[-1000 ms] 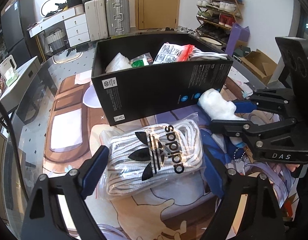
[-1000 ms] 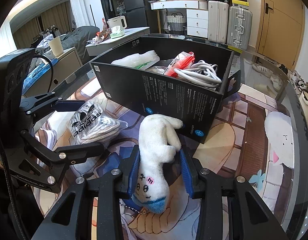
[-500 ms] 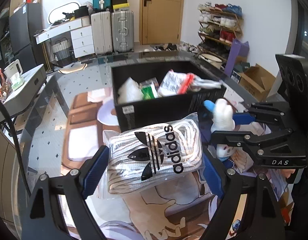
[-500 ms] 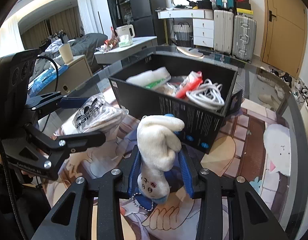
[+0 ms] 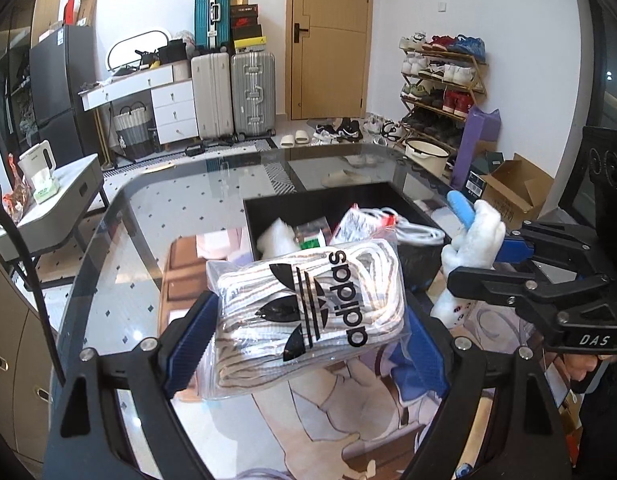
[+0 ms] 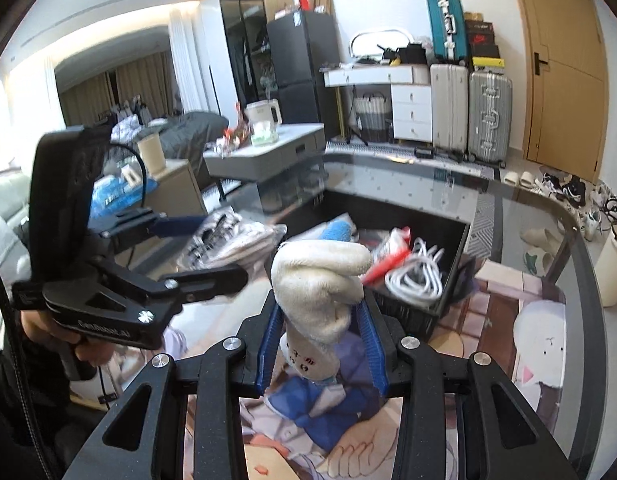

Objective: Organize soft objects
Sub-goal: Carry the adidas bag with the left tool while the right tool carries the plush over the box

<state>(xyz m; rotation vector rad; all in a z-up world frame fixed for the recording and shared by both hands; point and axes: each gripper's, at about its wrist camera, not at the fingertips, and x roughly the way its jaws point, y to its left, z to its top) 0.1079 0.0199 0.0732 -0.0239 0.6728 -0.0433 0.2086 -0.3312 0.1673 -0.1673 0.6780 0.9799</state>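
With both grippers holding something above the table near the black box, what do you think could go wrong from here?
1. The left gripper pinches the bag of socks only at its side edges; the slick plastic could slip out.
2. The right gripper clamps the plush toy low down, so its floppy top may snag the black box wall.
3. The box already holds a white cable and packets, so both items might pile up or spill over.
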